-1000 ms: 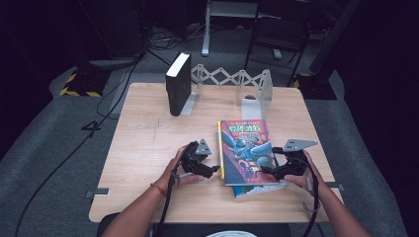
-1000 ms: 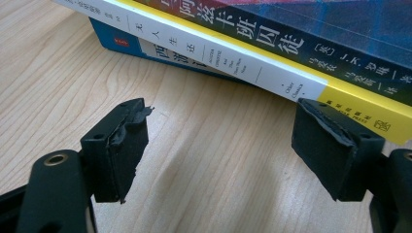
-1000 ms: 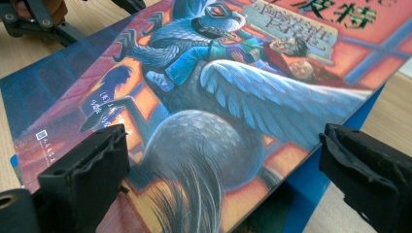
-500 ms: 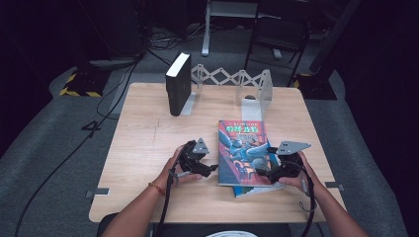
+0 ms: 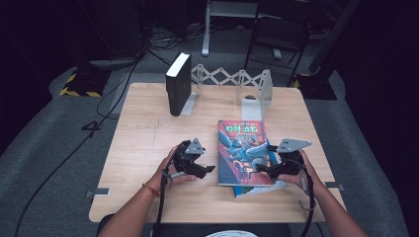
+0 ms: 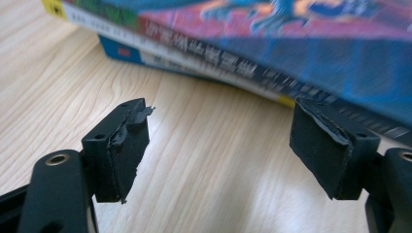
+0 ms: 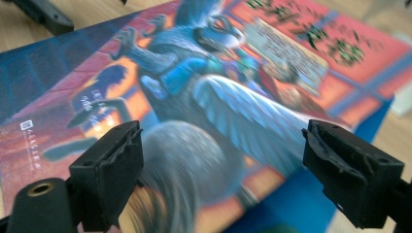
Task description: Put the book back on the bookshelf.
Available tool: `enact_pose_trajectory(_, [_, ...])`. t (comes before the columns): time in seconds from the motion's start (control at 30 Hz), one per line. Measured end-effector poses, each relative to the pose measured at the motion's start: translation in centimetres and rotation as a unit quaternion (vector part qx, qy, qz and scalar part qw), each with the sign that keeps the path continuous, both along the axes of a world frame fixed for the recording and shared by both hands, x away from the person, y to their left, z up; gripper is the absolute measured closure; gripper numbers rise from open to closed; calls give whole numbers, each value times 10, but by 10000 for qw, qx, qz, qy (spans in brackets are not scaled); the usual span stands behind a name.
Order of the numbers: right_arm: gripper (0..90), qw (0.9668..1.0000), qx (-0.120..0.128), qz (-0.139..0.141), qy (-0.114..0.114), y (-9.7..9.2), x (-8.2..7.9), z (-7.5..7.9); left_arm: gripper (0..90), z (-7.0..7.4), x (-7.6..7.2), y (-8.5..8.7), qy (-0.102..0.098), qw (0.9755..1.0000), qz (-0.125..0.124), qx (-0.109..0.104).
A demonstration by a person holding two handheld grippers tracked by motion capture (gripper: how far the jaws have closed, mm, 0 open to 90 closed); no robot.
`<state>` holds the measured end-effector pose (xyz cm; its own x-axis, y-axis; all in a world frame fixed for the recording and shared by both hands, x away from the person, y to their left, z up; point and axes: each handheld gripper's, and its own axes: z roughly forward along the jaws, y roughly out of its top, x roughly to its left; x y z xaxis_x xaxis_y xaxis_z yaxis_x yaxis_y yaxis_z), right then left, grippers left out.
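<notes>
From the high view, your top book (image 5: pixel 243 150) lies flat on a second book (image 5: pixel 262 188), near the front right of the wooden surface (image 5: pixel 143 133). The left gripper (image 5: pixel 205 170) sits just left of the top book, the right gripper (image 5: pixel 262 172) at its right edge. A black book (image 5: pixel 177 83) stands upright in a metal rack (image 5: pixel 232 81) well behind it. The room around is dark, with cables on the floor.

In the left gripper view, your jaws stand wide apart, empty, facing the spines of the top book (image 6: pixel 272 43) and the lower book (image 6: pixel 145 56). It looks a stiff, fairly light paperback; take it by the spine edge.

In the right gripper view, your jaws gape open over the glossy cover (image 7: pixel 218 92), likely slippery, so pinch an edge, not the face.
</notes>
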<state>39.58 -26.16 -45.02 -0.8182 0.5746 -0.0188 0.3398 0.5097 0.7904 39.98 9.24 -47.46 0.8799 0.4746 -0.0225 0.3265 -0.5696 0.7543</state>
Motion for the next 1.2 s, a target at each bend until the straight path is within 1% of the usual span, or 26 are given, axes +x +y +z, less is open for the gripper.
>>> enact_pose_trajectory(0.03, [109, 9999, 83, -48, 115, -3, 2, -2, 225, -3, 2, -1, 40, 10000, 14, 45])
enact_pose_trajectory(0.07, [85, 9993, 213, -94, 285, -5, 6, -4, 226, -5, 4, -2, 77, 10000, 23, 47])
enact_pose_trajectory(0.13, [31, 9986, 316, -95, 421, -7, 12, -8, 228, -9, 5, -7, 139, 9999, -4, 87])
enact_pose_trajectory(0.17, [29, 9983, 341, -78, 465, -7, 14, -9, 227, -11, 5, -9, 187, 9998, -29, 59])
enact_pose_trajectory(0.2, [23, 9974, 424, -41, 578, -6, 17, -10, 227, -12, 4, -12, 220, 9997, -89, 33])
enact_pose_trajectory(0.23, [2, 9970, 453, -26, 621, -5, 19, -12, 228, -13, 4, -15, 213, 9997, -113, 49])
enact_pose_trajectory(0.3, [0, 9976, 406, 73, 548, -3, 20, -11, 228, -13, 2, -16, 195, 9997, -104, 103])
enact_pose_trajectory(0.43, [0, 9983, 332, 226, 428, -2, 22, -10, 236, -11, 3, -11, 225, 9997, -126, 19])
enact_pose_trajectory(0.5, [0, 9983, 279, 285, 434, 0, 24, -9, 273, -9, 4, -6, 215, 9996, -181, -37])
enact_pose_trajectory(0.57, [0, 9982, 230, 375, 406, 3, 25, -8, 261, -7, 4, 0, 248, 9995, -147, -119])
enact_pose_trajectory(0.6, [0, 9981, 239, 409, 396, 4, 26, -8, 249, -6, 4, 3, 227, 9995, -148, -154])
enact_pose_trajectory(0.63, [0, 9980, 244, 425, 395, 4, 26, -8, 247, -5, 4, 6, 190, 9996, -96, -182])
enact_pose_trajectory(0.67, [0, 9979, 237, 463, 391, 4, 27, -8, 247, -4, 4, 8, 201, 9995, -91, -242])
enact_pose_trajectory(0.77, [0, 9978, 150, 563, 324, 7, 29, -6, 242, -3, 4, 9, 293, 9988, -144, -354])
enact_pose_trajectory(0.8, [0, 9976, 133, 594, 326, 8, 30, -6, 238, -3, 4, 9, 293, 9988, -144, -354])
enact_pose_trajectory(0.83, [0, 9975, 121, 607, 331, 9, 31, -6, 236, -2, 2, 7, 317, 9982, -236, -443])
enact_pose_trajectory(0.87, [0, 9975, 121, 607, 331, 9, 31, -6, 236, -2, 2, 7, 317, 9982, -236, -443])
enact_pose_trajectory(0.9, [0, 9976, 104, 620, 278, 10, 32, -6, 234, 1, 1, 5, 367, 9969, -345, -611])
enact_pose_trajectory(0.93, [0, 9976, 104, 620, 278, 10, 32, -6, 234, 1, 1, 5, 367, 9969, -345, -611])
enact_pose_trajectory(1.0, [0, 9976, 120, 625, 278, 11, 32, -6, 227, 3, -1, 2, 385, 9959, -421, -699])
enact_pose_trajectory(1.03, [0, 9977, 123, 617, 264, 11, 32, -6, 219, 3, -1, 2, 385, 9959, -421, -699])
enact_pose_trajectory(1.07, [0, 9978, 127, 602, 254, 11, 32, -6, 211, 3, 2, 2, 541, 9943, -439, -801])
enact_pose_trajectory(1.13, [0, 9980, 134, 570, 241, 11, 31, -6, 197, 4, 2, 1, 569, 9939, -429, -842])
enact_pose_trajectory(1.17, [1, 9981, 134, 559, 236, 11, 31, -6, 197, 5, 4, 1, 621, 9929, -444, -913])
enact_pose_trajectory(1.2, [1, 9981, 127, 557, 229, 11, 31, -6, 196, 6, 5, -4, 686, 9918, -498, -962])
